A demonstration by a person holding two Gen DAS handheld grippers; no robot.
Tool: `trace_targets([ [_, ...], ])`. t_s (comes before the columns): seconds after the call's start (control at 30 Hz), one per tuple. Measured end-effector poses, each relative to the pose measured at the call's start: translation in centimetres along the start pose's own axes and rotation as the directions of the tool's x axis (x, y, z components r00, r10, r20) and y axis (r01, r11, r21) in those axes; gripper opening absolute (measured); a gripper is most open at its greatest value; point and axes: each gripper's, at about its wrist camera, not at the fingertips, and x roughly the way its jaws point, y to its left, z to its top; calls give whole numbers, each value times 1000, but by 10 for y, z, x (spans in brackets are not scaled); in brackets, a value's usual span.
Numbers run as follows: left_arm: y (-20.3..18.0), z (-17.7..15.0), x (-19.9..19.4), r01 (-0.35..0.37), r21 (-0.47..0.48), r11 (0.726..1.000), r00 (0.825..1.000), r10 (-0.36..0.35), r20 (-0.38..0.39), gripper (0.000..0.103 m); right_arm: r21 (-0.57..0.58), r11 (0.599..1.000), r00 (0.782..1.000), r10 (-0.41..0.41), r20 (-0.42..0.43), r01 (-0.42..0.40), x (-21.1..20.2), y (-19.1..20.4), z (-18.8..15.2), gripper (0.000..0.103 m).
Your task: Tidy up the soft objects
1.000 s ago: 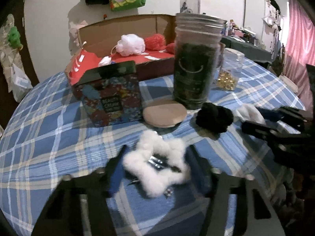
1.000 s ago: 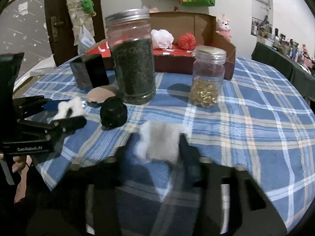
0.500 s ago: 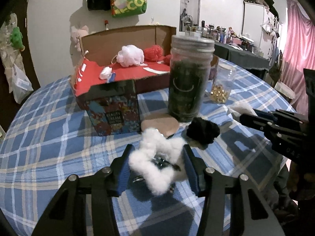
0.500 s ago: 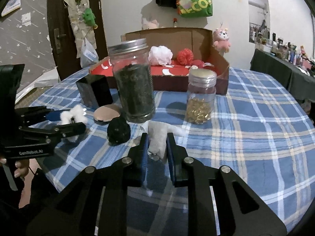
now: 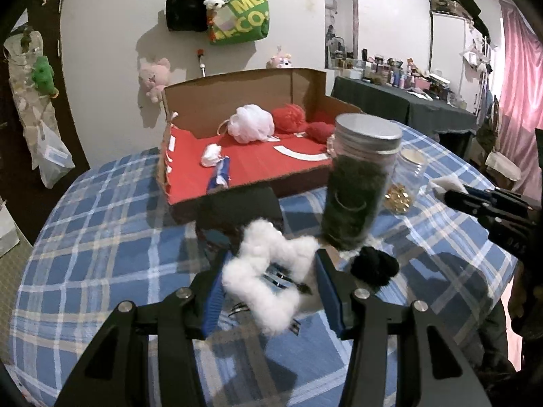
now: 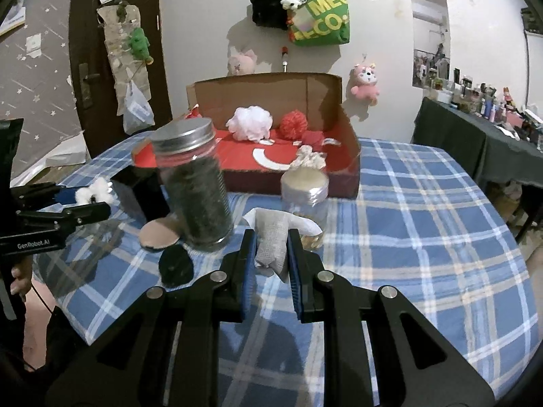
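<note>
My left gripper (image 5: 271, 281) is shut on a fluffy white hair clip (image 5: 271, 274) and holds it above the table. My right gripper (image 6: 269, 261) is shut on a white cloth pad (image 6: 271, 237), also lifted. A black pom-pom (image 5: 373, 266) lies on the table by the tall jar; it also shows in the right wrist view (image 6: 176, 266). The open cardboard box (image 5: 237, 169) with a red floor stands behind; it holds a white puff (image 5: 251, 123), red puffs (image 5: 288, 117) and small items. In the right view the left gripper (image 6: 85, 200) is at far left.
A tall jar of dark contents (image 6: 193, 186) and a small jar of gold beads (image 6: 305, 210) stand in front of the box (image 6: 349, 169). A dark patterned box (image 5: 237, 213) and a round tan disc (image 6: 159, 235) sit nearby. The plaid tablecloth (image 6: 424, 237) covers the round table.
Both grippers have closed on their soft objects and lifted them off the table, rising so the box interior shows more.
</note>
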Motion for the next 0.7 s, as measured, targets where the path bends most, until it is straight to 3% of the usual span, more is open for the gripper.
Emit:
trace_targets([
  [0.37, 9, 34, 3, 31, 10, 999, 999, -31, 19, 52, -20, 1000, 1000, 13, 21, -12, 7, -5, 33, 17],
  [0.7, 12, 65, 31, 97, 27, 995, 994, -96, -49, 52, -87, 996, 999, 34, -22, -36, 31, -6, 61, 17],
])
